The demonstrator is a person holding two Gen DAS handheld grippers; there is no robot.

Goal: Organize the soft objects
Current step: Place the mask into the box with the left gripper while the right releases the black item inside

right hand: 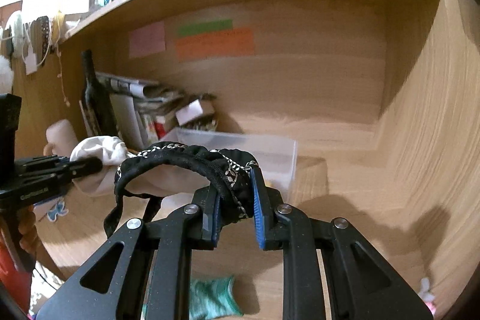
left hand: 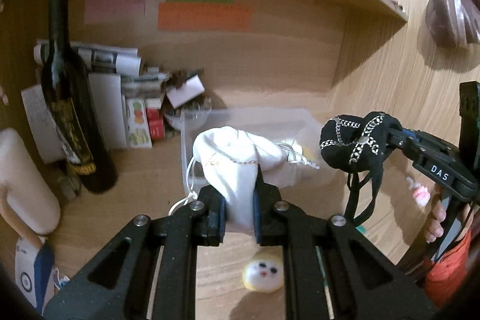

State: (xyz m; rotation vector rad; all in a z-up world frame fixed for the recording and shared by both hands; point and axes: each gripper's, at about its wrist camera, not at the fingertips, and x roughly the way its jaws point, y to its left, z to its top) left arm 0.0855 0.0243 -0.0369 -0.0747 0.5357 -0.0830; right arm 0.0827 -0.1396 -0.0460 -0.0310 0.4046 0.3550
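Note:
My left gripper (left hand: 239, 209) is shut on a white drawstring cloth pouch (left hand: 237, 155) and holds it above the desk in front of a clear plastic bin (left hand: 249, 117). My right gripper (right hand: 235, 212) is shut on a black fabric piece with a silver chain print (right hand: 186, 158); its straps hang down. In the left wrist view that black piece (left hand: 351, 140) hangs to the right of the pouch, by the bin. In the right wrist view the white pouch (right hand: 99, 153) is at the left, and the bin (right hand: 240, 146) lies just beyond the fingers.
A dark wine bottle (left hand: 72, 110), papers and small boxes (left hand: 144, 116) stand at the back left under a shelf. A yellow face plush (left hand: 264, 275) lies on the desk below my left gripper. A teal cloth (right hand: 213, 299) lies below my right gripper. Coloured notes (left hand: 204, 14) are stuck on the back wall.

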